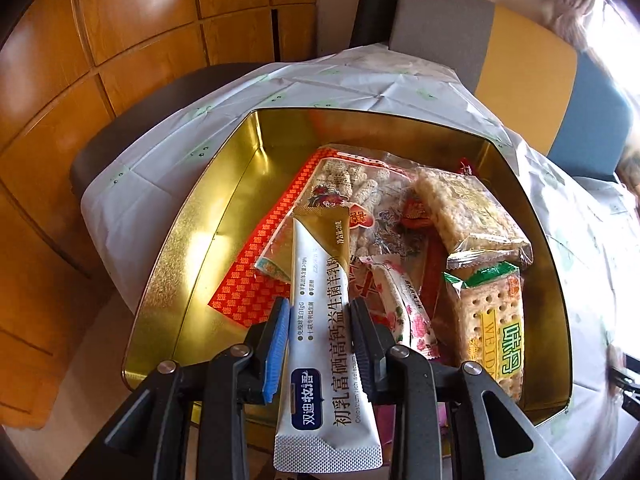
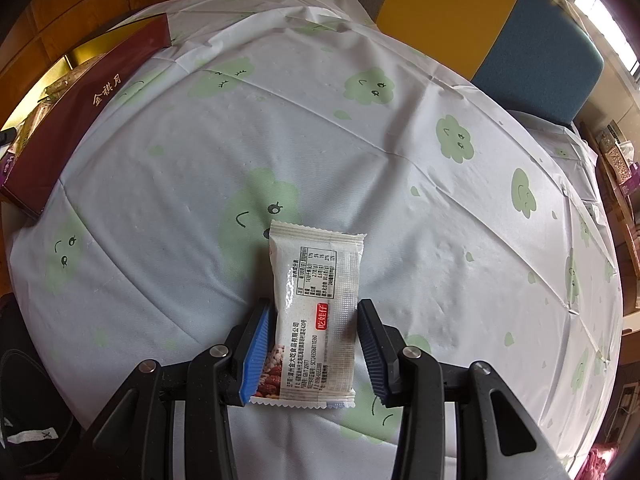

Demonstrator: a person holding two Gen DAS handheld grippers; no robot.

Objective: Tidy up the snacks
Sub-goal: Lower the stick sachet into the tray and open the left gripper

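My left gripper [image 1: 320,304] is shut on a long white and gold stick packet [image 1: 320,320], held over the near edge of an open gold tin [image 1: 224,200]. Inside the tin lie a bag of puffed corn sticks [image 1: 360,192], a rice cracker pack [image 1: 472,216], a green-labelled soda cracker pack [image 1: 492,320], a pink flowered candy bar [image 1: 404,304] and a red patterned card [image 1: 256,280]. My right gripper [image 2: 315,304] grips a white snack packet [image 2: 320,280] by its sides, just over the tablecloth [image 2: 360,160]. The tin's dark red wall [image 2: 80,96] stands far to the left in the right wrist view.
A white cloth with green cloud faces covers the round table. A chair with grey, yellow and blue panels [image 1: 528,72] stands behind it, and wooden cabinets [image 1: 120,20] are at the left. A dark bag [image 2: 28,400] sits beside the table's near left edge.
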